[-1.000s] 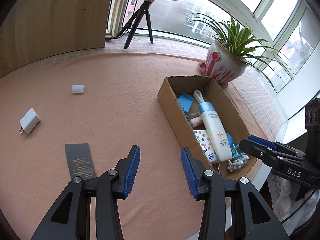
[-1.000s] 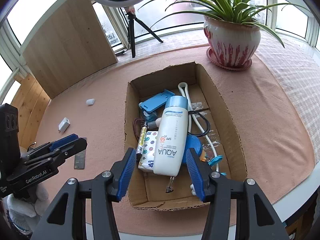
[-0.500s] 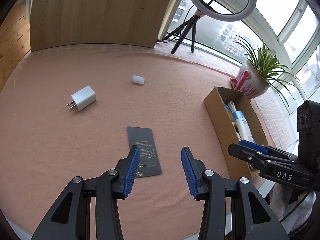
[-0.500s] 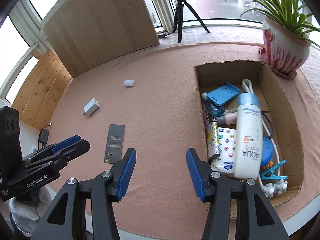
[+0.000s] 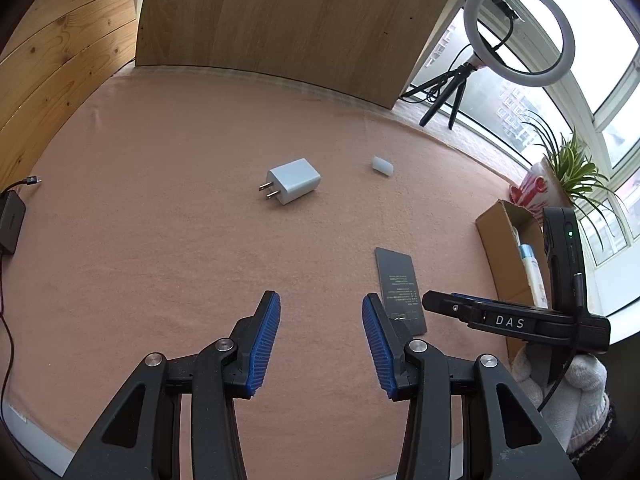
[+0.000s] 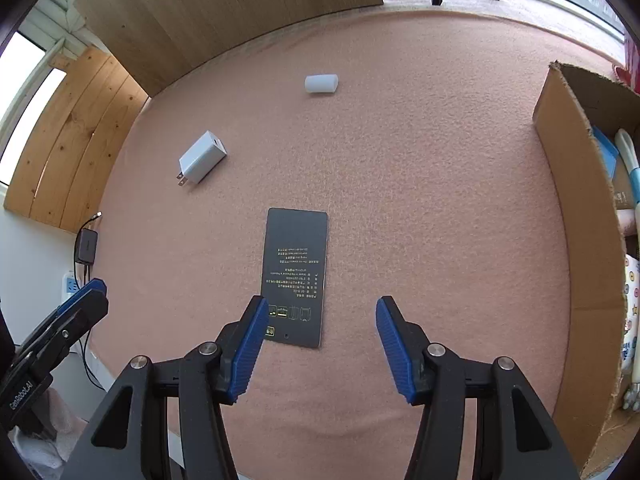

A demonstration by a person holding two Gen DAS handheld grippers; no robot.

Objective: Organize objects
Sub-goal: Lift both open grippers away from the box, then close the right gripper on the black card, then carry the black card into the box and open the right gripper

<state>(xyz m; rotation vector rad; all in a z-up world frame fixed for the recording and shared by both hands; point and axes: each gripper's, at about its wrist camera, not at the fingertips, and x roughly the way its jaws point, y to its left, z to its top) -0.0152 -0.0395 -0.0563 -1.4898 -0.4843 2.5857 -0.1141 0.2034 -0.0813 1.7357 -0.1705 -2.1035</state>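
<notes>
Dark card (image 6: 295, 276) lies flat on the table (image 6: 420, 200); right tongs (image 6: 319, 338) and left tongs (image 5: 321, 332) hover apart, empty.

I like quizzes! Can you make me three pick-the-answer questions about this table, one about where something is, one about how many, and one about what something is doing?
1. Where is the black card?
A. In the box
B. Flat on the cloth, just ahead of the right gripper
C. On top of the charger

2. How many loose things lie on the cloth outside the box?
A. Three
B. One
C. Six

3. What is the right gripper doing?
A. Squeezing the card
B. Holding the charger
C. Holding nothing, jaws apart

Answers:
1. B: the card lies on the pink cloth, its near end by the left jaw.
2. A: the card, the white charger and the small white cap.
3. C: only cloth and the card's near end show between the blue pads.
</notes>
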